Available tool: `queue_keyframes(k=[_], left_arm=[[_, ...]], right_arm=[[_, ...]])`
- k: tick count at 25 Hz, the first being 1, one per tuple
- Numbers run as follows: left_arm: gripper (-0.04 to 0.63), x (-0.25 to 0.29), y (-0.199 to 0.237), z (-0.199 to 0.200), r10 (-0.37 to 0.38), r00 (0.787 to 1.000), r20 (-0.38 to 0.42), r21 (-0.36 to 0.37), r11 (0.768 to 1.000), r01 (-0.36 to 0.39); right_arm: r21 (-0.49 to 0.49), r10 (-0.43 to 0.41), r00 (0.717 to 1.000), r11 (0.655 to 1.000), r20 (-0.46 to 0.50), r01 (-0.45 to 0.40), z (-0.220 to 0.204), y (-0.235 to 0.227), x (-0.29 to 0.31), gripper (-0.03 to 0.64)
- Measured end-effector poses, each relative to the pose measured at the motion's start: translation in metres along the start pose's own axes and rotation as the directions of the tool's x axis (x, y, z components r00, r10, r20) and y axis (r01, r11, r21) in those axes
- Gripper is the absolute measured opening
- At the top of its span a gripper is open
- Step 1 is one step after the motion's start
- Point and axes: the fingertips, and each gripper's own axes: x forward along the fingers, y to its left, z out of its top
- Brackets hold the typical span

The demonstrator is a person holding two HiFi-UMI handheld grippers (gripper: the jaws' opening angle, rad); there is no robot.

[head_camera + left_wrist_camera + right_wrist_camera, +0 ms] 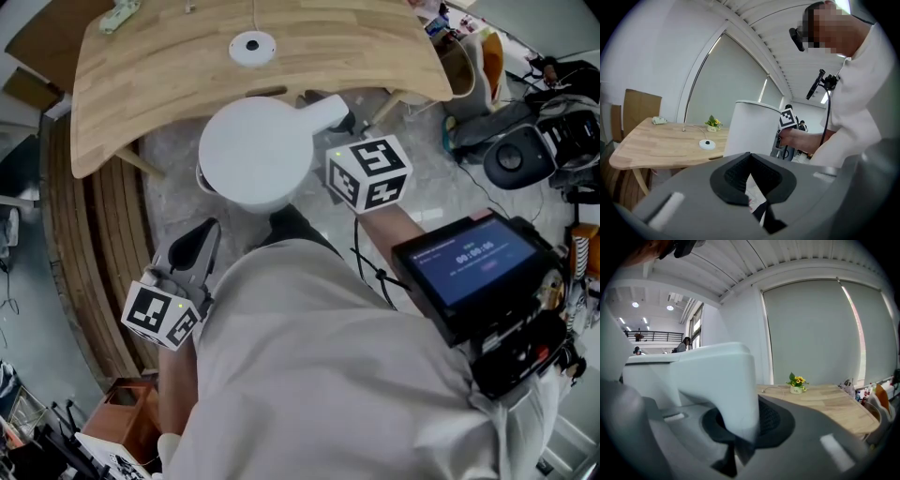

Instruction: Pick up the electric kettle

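The white electric kettle [255, 150] hangs in the air just in front of the wooden table [150, 84], seen from above with its lid closed. Its handle [323, 112] juts to the right, and my right gripper [339, 125] is shut on it. In the right gripper view the handle [726, 380] fills the space between the jaws of that gripper [740, 427]. The kettle's round white base [252, 47] lies on the table with nothing on it. My left gripper [202, 236] hangs low at the left, shut and empty, and from it the kettle body [752, 126] shows ahead.
A cord runs from the base [707, 144] towards a small flower pot [712, 124] at the table's far edge. Bags and dark gear [525, 141] lie on the floor at the right. A slatted wooden bench [94, 262] stands at the left. A screen device [478, 262] hangs at the person's chest.
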Motion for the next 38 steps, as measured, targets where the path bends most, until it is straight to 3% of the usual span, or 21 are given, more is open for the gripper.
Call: queue_keyframes(k=[38], left_arm=[[0.003,-0.002,0.0,-0.004,-0.004,1.0,-0.009,-0.006,1.0,0.004]], right_arm=[[-0.021,0.021,1.0,1.0,-0.014,-0.021,0.0,0.011,-0.001,0.055]])
